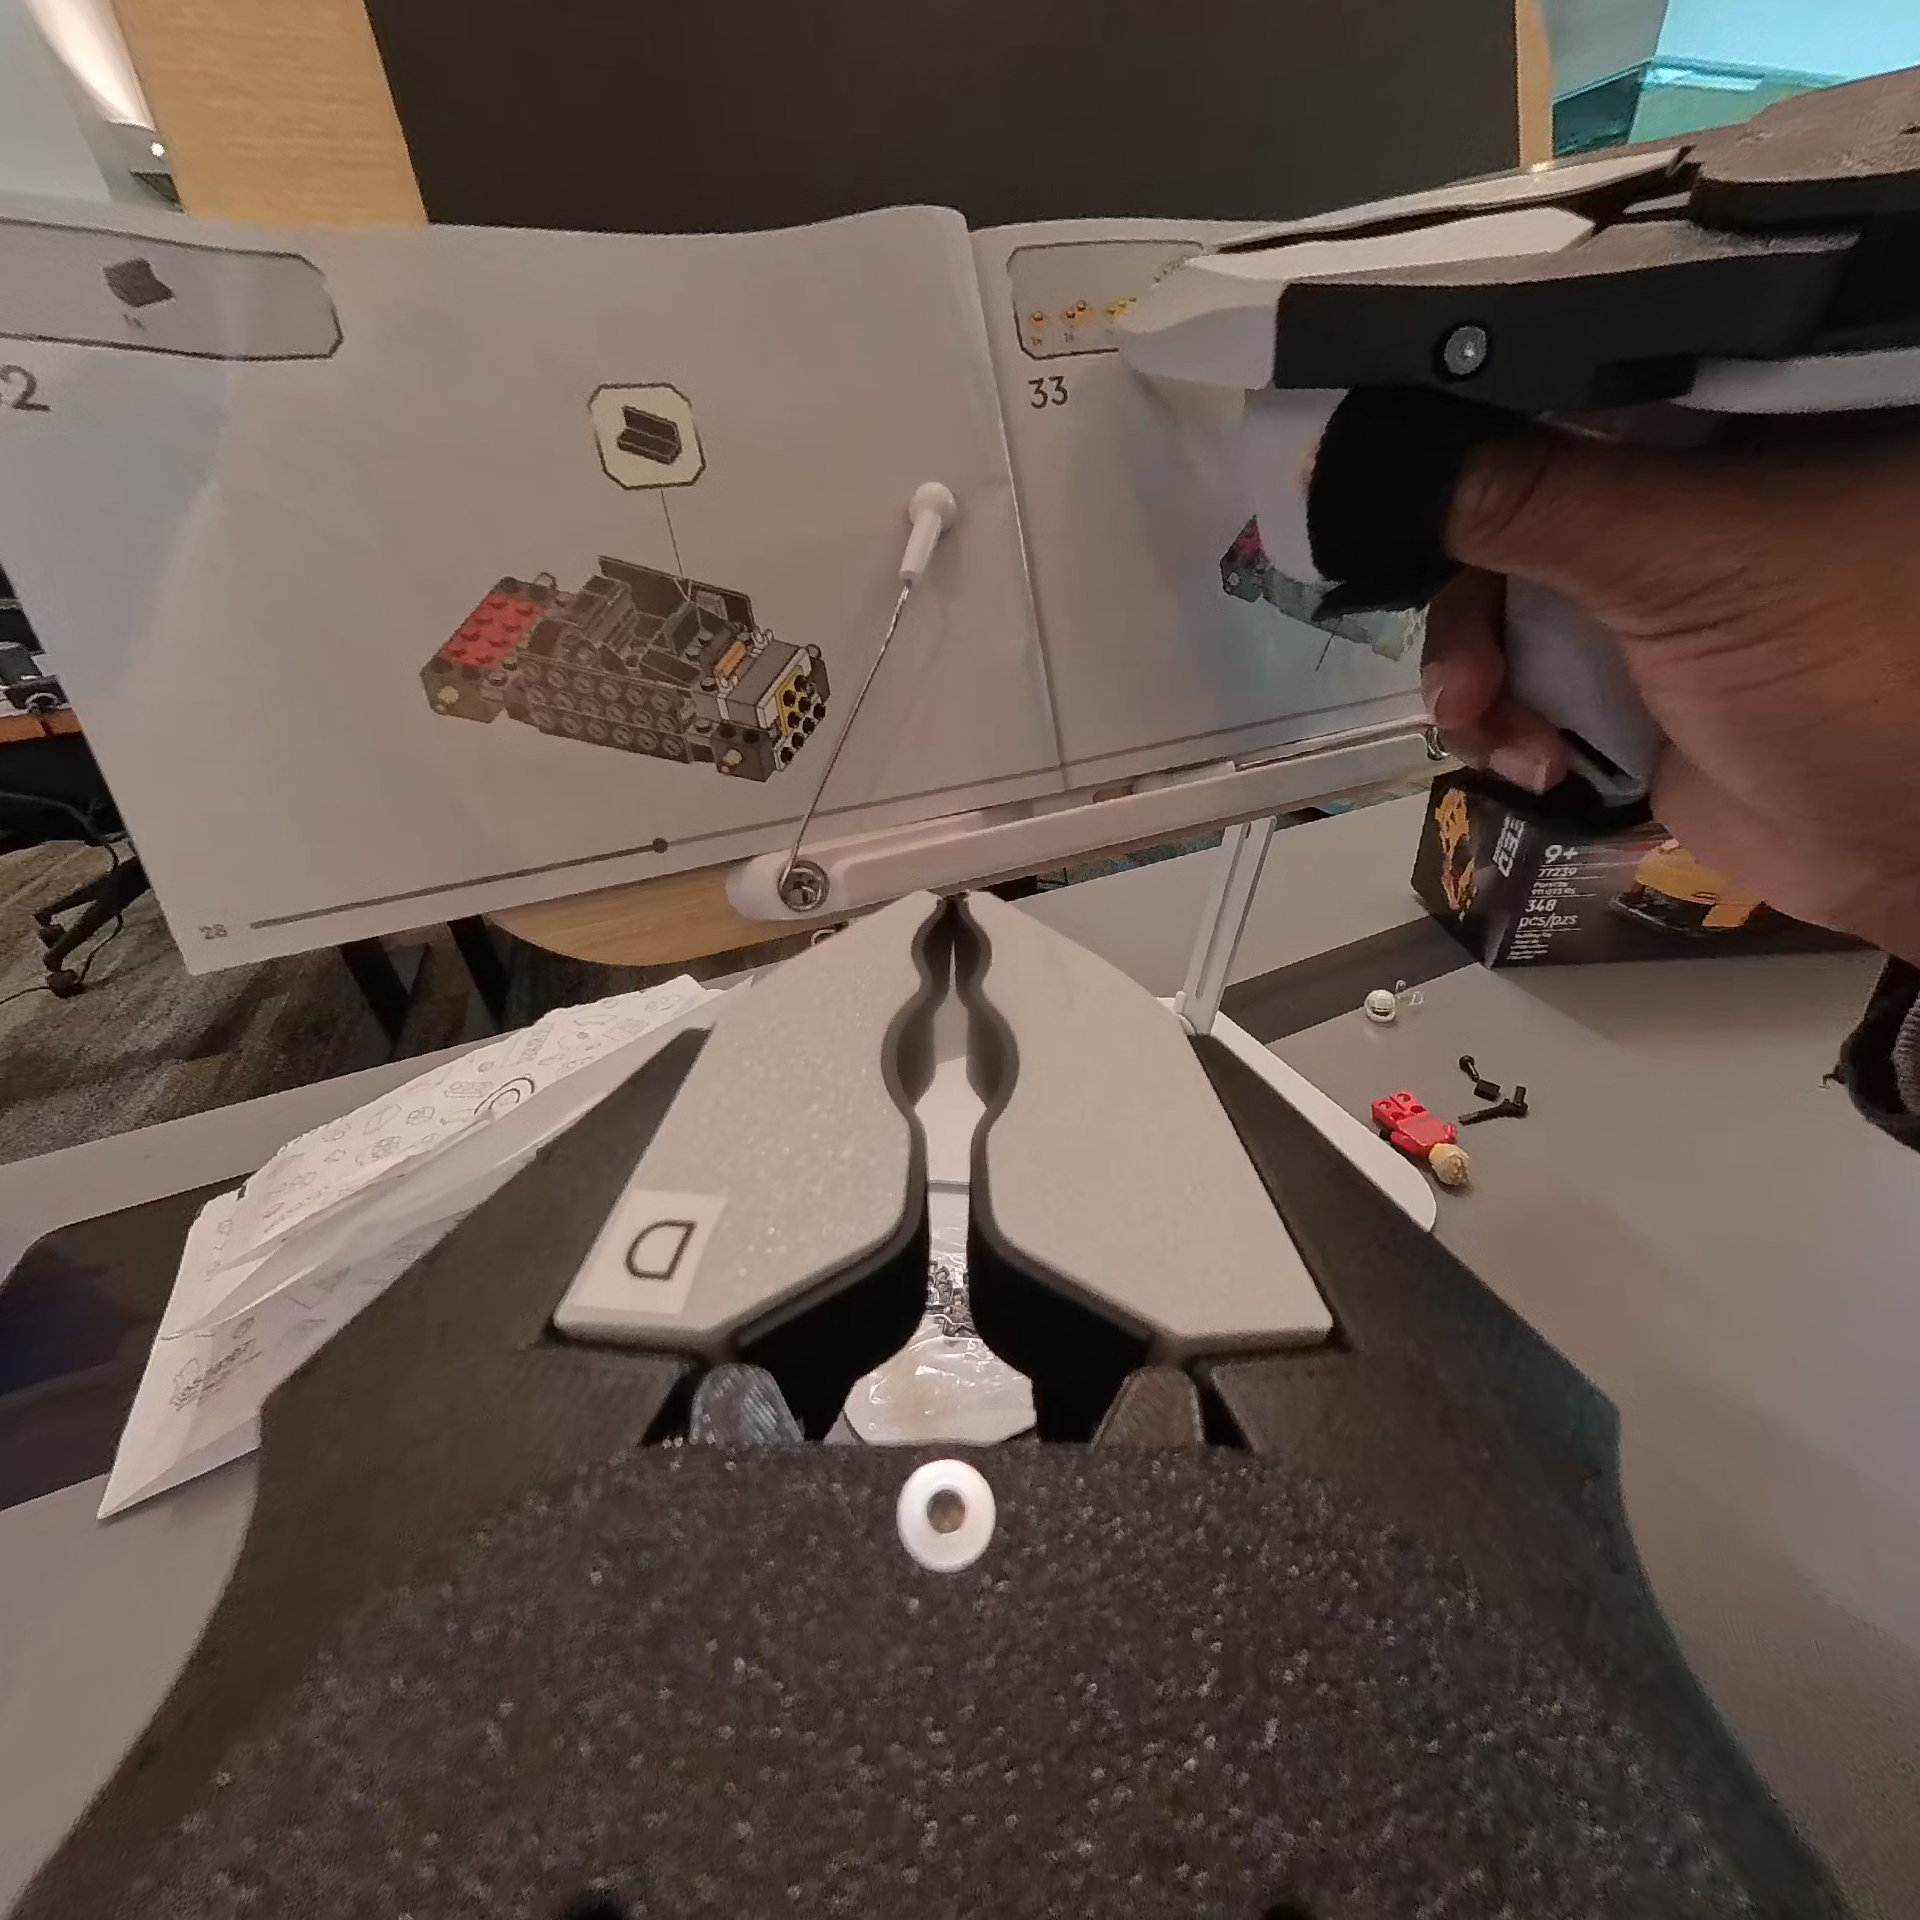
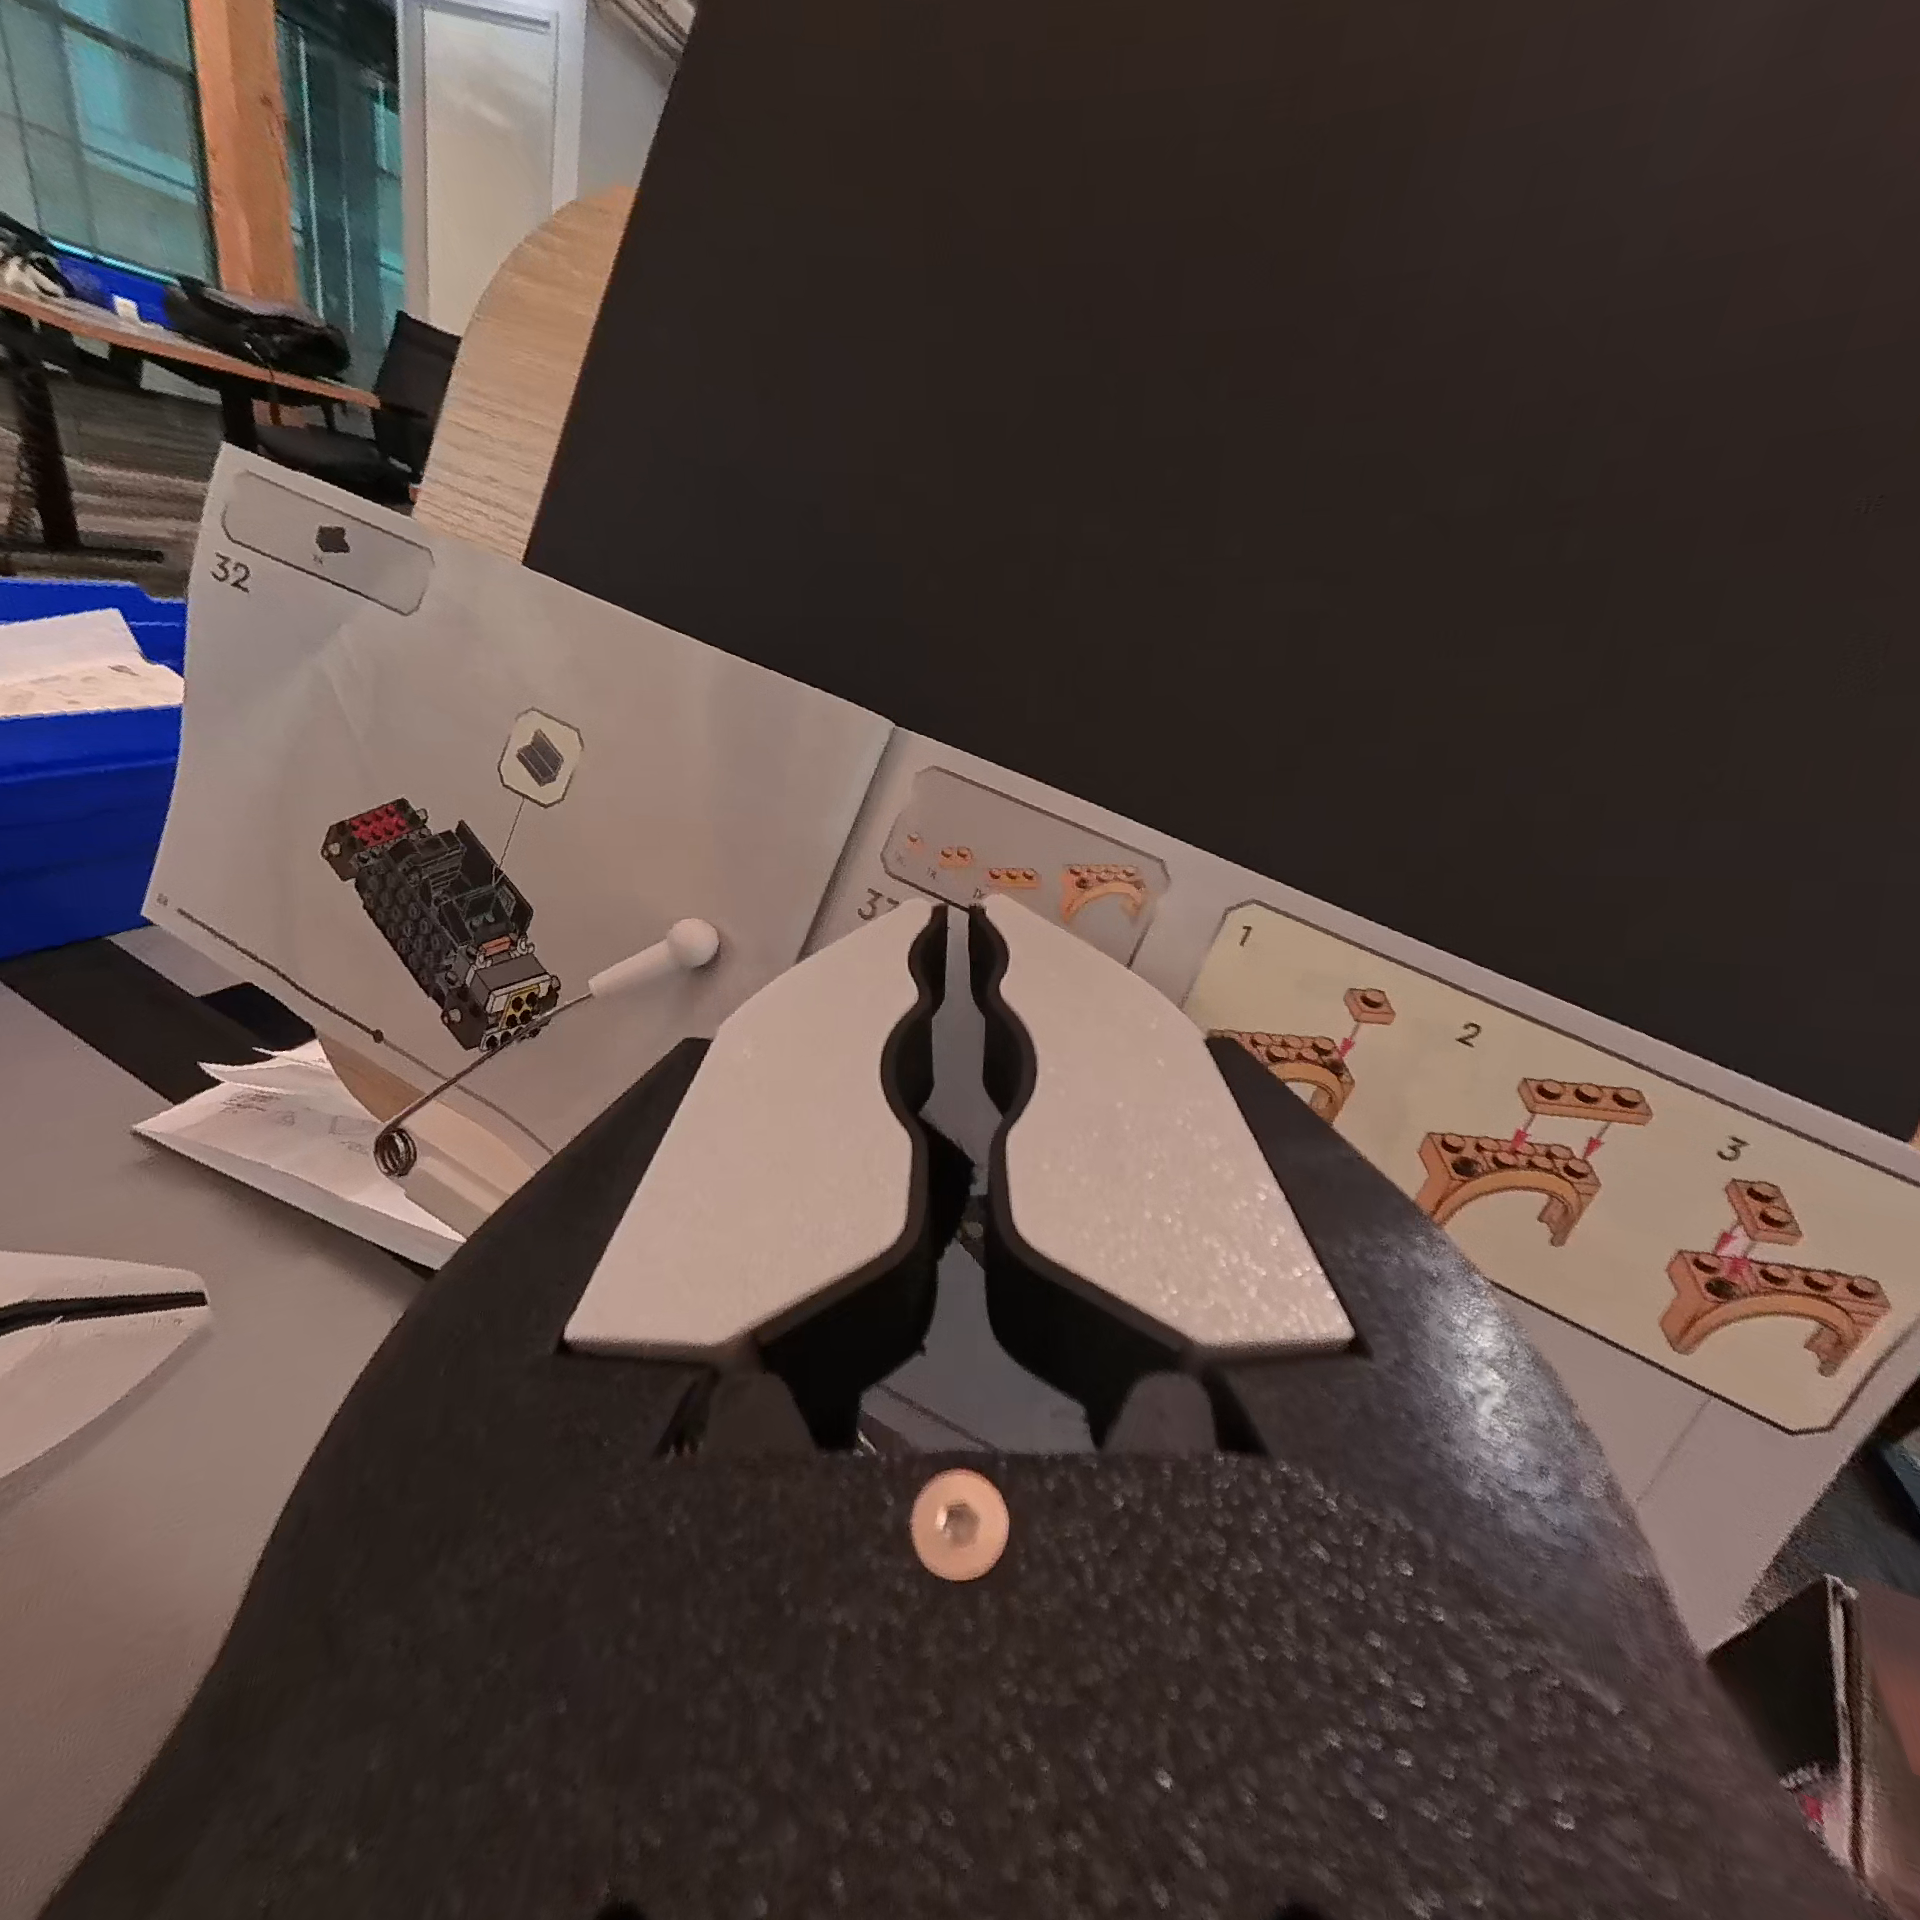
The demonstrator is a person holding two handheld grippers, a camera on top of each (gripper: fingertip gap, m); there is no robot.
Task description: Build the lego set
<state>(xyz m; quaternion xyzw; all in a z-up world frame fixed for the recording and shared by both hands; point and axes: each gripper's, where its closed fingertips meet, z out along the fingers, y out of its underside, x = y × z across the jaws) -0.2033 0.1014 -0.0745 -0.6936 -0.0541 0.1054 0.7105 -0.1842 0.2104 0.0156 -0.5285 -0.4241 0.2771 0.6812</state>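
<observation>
Instruction booklet (image 1: pixel 582 582): propped open on stand at 12 o'clock, mid-build. Left gripper (image 1: pixel 954 914), right gripper (image 2: pixel 956 914): fingers clenched, empty. Minifigure (image 1: pixel 1418 1127), loose pins on counter (image 1: pixel 1558 1403) at 3 o'clock; model itself unseen.

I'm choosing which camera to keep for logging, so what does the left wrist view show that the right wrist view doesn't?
Only the left wrist view shows the loose pieces on the table: a red minifigure, small black parts, the set's box, and the hand holding the right gripper. Only the right wrist view shows a blue bin and the right-hand page's arch sub-steps. Both show the open instruction booklet on its stand, with the wire page holder, and both grippers shut and empty.
</observation>
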